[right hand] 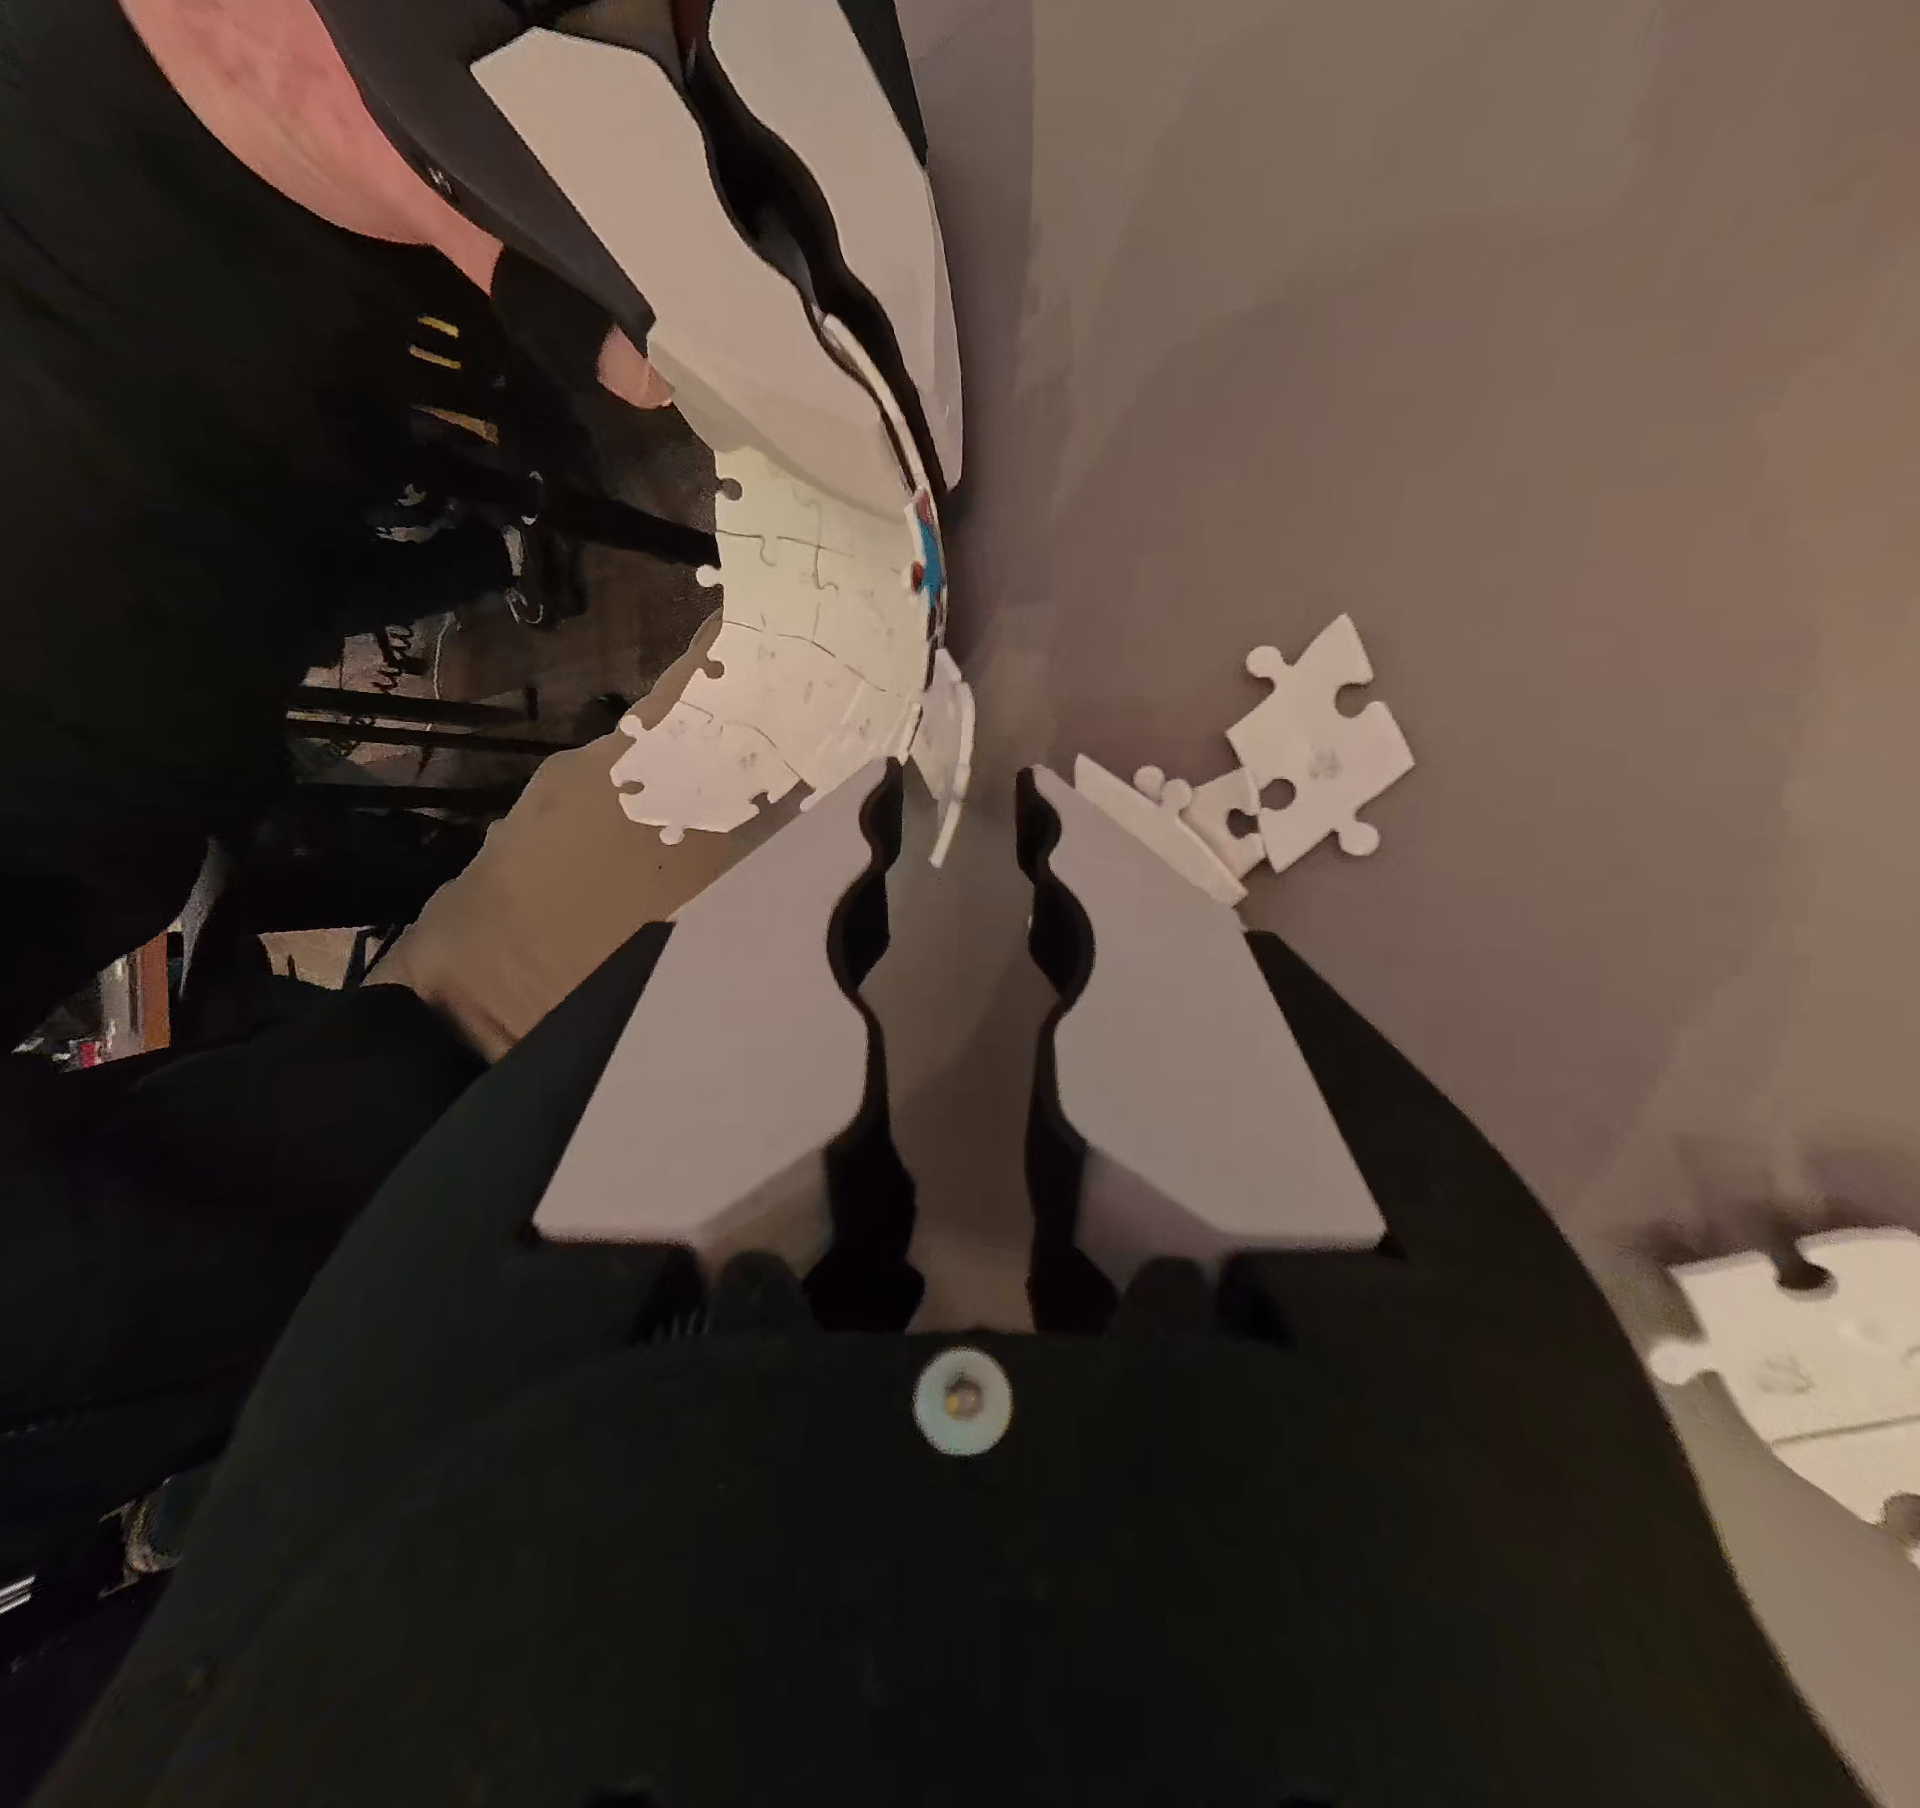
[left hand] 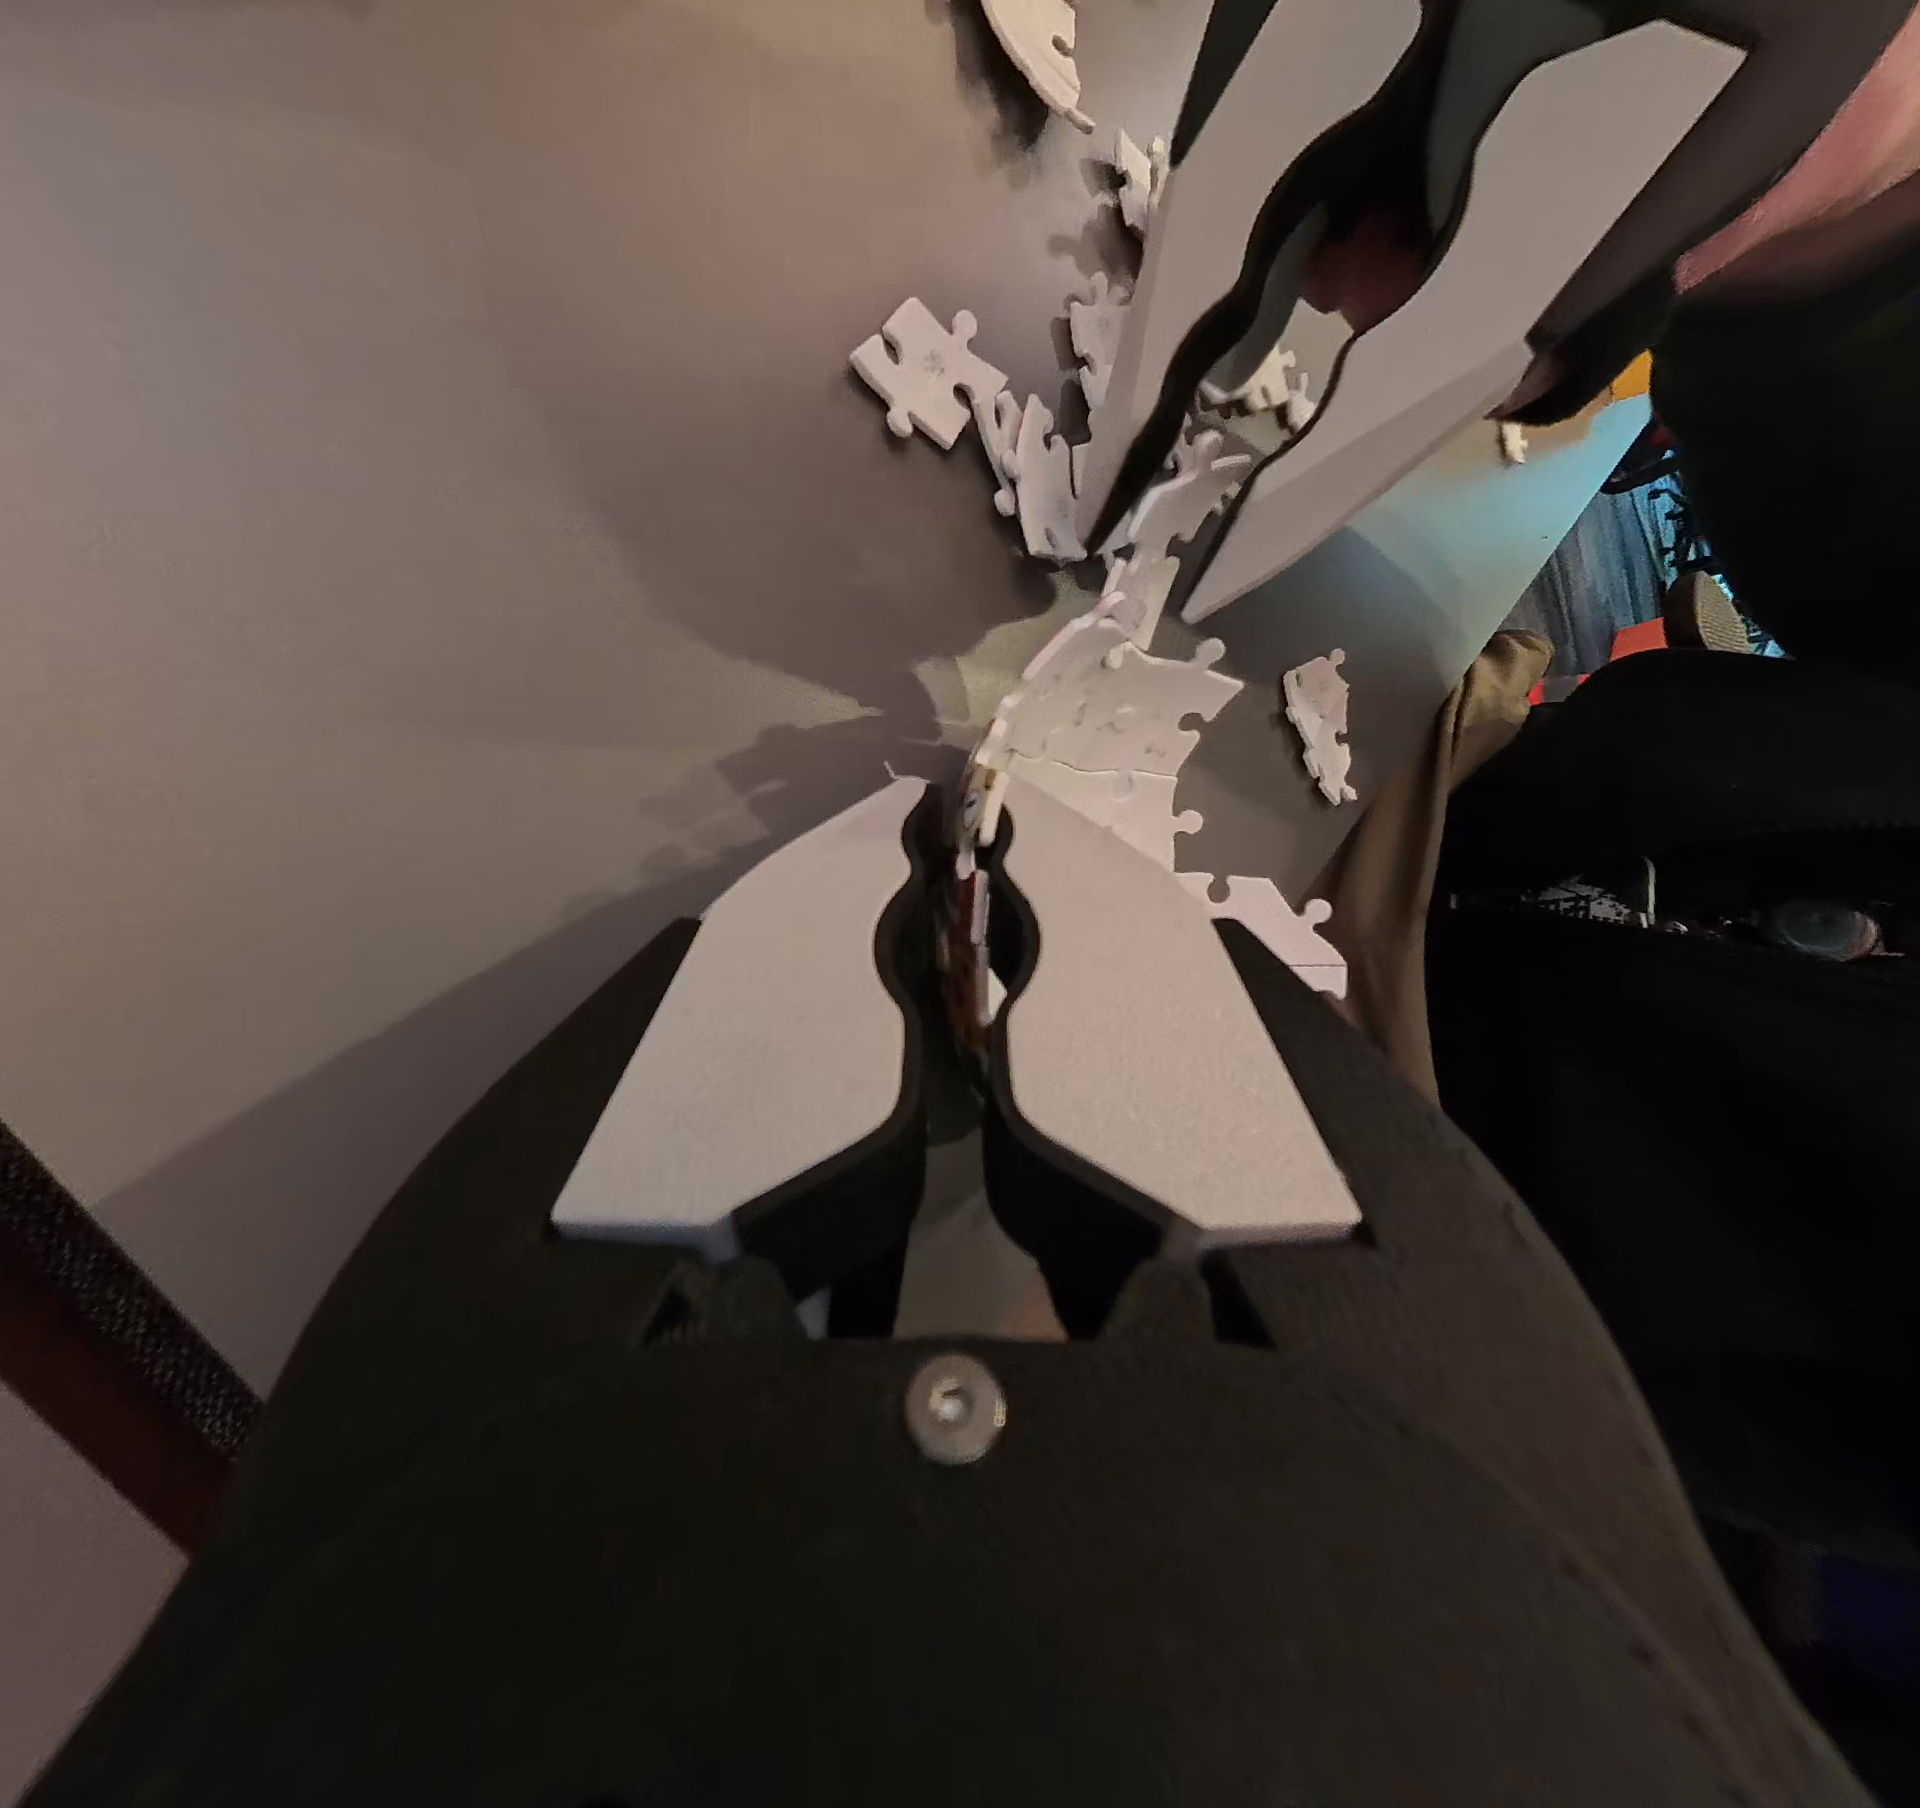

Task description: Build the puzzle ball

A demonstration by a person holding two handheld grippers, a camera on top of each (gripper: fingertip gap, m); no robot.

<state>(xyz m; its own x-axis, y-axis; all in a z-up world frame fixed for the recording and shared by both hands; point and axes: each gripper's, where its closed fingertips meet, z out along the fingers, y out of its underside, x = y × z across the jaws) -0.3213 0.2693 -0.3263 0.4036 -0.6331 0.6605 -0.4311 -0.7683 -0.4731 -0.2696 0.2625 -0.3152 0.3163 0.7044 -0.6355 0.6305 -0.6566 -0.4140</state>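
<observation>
The curved, partly assembled section of white plastic puzzle pieces (left hand: 1117, 709) was held above the grey table (left hand: 416, 408), clamped at its edge between the closed fingers of the left gripper (left hand: 961, 802). Printed colour was seen on the outer face of the section along the clamped edge, while the white inner face was turned toward the right wrist view (right hand: 800, 636).

The right gripper (right hand: 956, 782) was positioned just beside the free end of the section, with its fingers parted by a clear gap. A single white curved puzzle piece (right hand: 951, 761) was located at that free end, near the tips of the right gripper. In the left wrist view the piece (left hand: 1179, 501) appeared between the two fingers; whether it was touched by them could not be determined.

Loose white puzzle pieces (left hand: 925, 371) were scattered on the table behind the grippers. A pair of overlapping loose pieces (right hand: 1314, 750) was lying just beside the right finger of the right gripper. A larger joined group of pieces (right hand: 1808, 1353) was resting at the lower right edge of the right wrist view.
</observation>
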